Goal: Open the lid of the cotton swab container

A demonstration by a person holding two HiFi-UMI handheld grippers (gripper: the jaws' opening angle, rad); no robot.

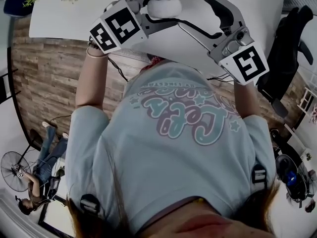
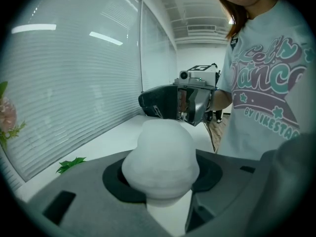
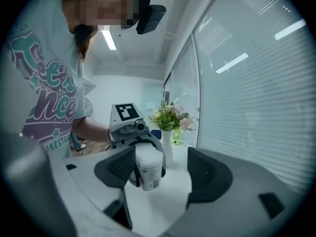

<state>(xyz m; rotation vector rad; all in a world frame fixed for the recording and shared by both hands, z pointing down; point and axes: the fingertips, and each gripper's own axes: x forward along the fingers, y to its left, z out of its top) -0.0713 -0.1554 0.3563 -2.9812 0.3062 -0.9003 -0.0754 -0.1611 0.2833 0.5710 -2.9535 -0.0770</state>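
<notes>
From where I sit, the task looks barely begun. The small white plastic cotton swab container [image 2: 160, 159] has its rounded lid on; I can see no gap at the cap, so the whole opening is left to do.

What is done is the pick-up. My left gripper [image 1: 154, 10] has its jaws clamped on the container's body and holds it clear above the white desk [image 1: 59, 19], nose tipped somewhat downward.

My right gripper [image 1: 194, 11] faces it roughly level, jaws wide apart and empty. The container is lined up ahead of the gap, near one pad but, as far as I can tell, not touching.

Both forearms reach out over the desk edge, the grippers angled towards each other.
</notes>
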